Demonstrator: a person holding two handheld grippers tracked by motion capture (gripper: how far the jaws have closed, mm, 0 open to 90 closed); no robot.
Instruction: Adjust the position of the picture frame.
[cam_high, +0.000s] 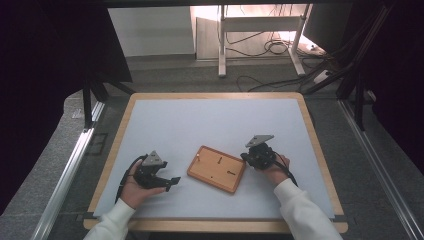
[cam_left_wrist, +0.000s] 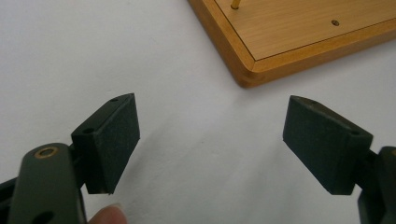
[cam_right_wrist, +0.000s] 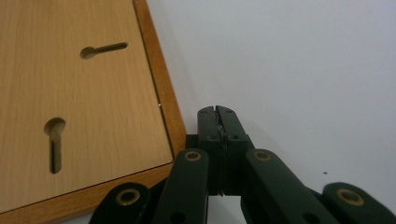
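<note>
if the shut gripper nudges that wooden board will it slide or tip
The wooden board lies flat and low on the smooth white table, so it would probably slide, not tip. It looks rigid. Nudged near its corner by the right hand-held gripper, it may pivot.

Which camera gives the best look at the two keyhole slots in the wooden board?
The right gripper view: both keyhole slots fill the near part of the wooden board, their round ends and narrow tails sharp. The high view shows the whole board, but the slots are tiny dark marks. The left gripper view catches one corner, no slots.
</note>
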